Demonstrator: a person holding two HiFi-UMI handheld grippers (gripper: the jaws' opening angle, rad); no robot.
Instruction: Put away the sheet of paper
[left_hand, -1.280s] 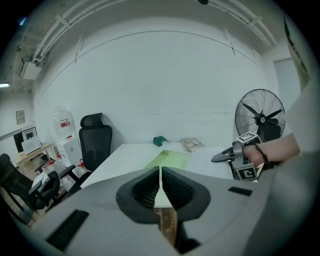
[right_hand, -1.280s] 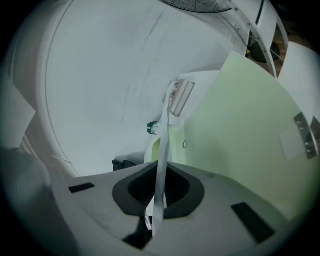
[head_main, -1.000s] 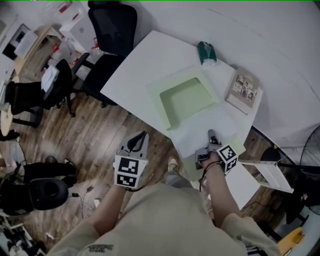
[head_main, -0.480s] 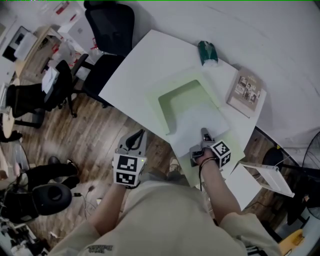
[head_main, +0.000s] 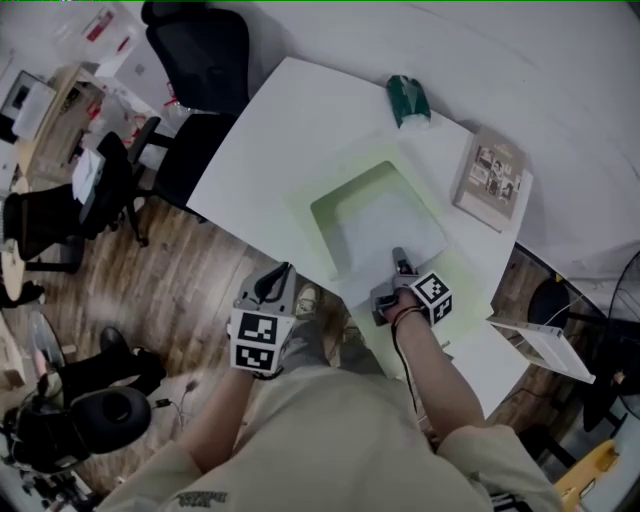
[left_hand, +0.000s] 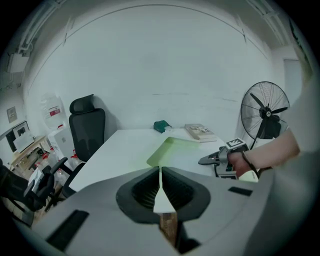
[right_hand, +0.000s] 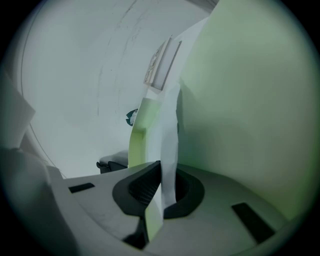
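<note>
On our right gripper (head_main: 398, 260), the fingers (right_hand: 142, 187) clamp the thin white sheet of paper (head_main: 392, 222), apparently mostly inside the shallow pale green plastic tray (head_main: 318, 238) on the white table (head_main: 285, 125). Only release remains. Our left gripper (head_main: 283, 272) hangs closed and empty.

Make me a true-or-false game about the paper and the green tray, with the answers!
1. The right gripper pinches the sheet of paper. True.
2. The left gripper holds the book. False: it is shut on nothing, off the table; the book lies on the table.
3. The sheet of paper covers part of the green tray. True.
4. The dark green packet sits in the green tray. False: it lies on the table beyond it.
</note>
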